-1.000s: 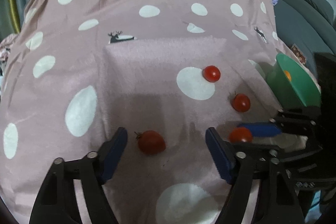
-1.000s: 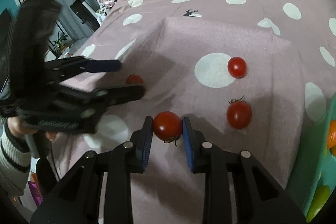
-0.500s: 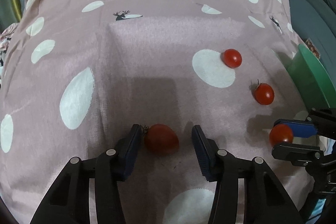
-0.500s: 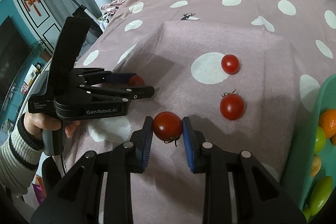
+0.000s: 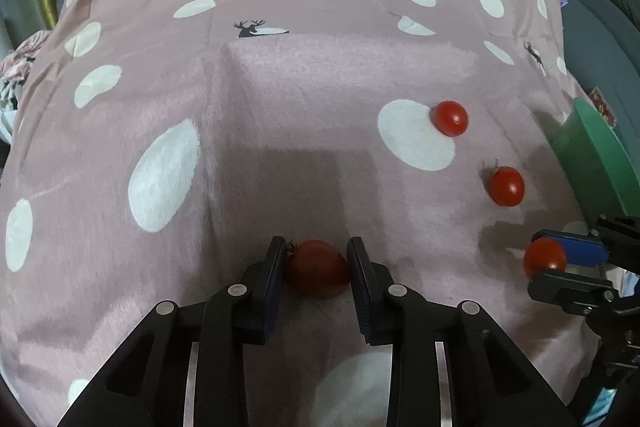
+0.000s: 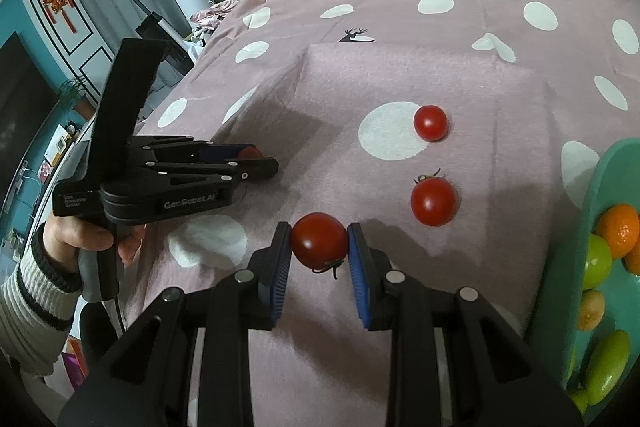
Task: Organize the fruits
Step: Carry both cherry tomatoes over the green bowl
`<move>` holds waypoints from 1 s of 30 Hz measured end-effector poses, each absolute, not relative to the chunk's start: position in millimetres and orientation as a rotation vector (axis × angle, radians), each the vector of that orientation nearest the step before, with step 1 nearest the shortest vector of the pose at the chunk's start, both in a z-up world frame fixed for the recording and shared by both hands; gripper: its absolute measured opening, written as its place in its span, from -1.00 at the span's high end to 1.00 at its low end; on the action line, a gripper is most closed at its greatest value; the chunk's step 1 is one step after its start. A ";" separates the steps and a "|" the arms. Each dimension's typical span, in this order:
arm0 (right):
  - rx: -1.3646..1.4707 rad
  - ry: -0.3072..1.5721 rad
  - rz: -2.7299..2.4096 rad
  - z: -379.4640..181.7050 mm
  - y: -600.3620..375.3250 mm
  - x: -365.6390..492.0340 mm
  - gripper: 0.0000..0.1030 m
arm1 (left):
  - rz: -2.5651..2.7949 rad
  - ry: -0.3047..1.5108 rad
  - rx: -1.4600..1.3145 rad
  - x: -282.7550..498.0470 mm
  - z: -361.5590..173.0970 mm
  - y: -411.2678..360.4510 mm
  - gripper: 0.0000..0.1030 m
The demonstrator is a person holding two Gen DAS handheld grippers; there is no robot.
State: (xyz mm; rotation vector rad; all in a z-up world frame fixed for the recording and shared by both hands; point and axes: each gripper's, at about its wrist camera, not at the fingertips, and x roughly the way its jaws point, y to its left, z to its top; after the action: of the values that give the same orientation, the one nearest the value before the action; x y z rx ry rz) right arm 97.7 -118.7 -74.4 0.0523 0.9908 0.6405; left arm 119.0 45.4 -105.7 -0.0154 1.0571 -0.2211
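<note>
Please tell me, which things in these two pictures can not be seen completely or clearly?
- Green bowl: left wrist view, cut off by the right edge; contents unseen.
- Fruit in the bowl: right wrist view, partly cut off by the edge.
- Tomato in the left gripper: mostly hidden by its fingers.

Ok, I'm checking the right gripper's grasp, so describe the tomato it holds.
The round, glossy red tomato is clamped between the right gripper's blue pads, one on each side. Its thin dried stem points down toward the camera. It sits above the pink polka-dot cloth; contact with the cloth is unclear.
</note>
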 end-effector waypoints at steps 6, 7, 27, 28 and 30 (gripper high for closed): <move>0.051 0.982 0.635 -70.1 -122.2 94.6 0.44 | -0.221 1.042 -0.026 104.6 -92.6 41.2 0.39; 0.050 0.980 0.635 -68.9 -122.8 93.1 0.44 | -0.220 1.039 -0.027 103.5 -90.6 40.7 0.39; 0.060 0.896 0.634 -38.1 -137.8 59.6 0.43 | -0.247 0.953 -0.014 58.9 -44.2 20.1 0.39; 0.061 0.891 0.633 -36.7 -138.8 58.2 0.43 | -0.249 0.950 -0.013 56.9 -42.8 18.6 0.39; 0.063 0.882 0.631 -34.2 -140.5 56.5 0.43 | -0.253 0.942 -0.006 53.4 -38.8 15.2 0.39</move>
State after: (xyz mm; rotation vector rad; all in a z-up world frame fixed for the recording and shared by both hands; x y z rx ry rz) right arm 56.5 -140.5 -34.2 0.0631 0.8824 0.6307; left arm 53.4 15.2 -38.8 -0.0062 0.9417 -0.2529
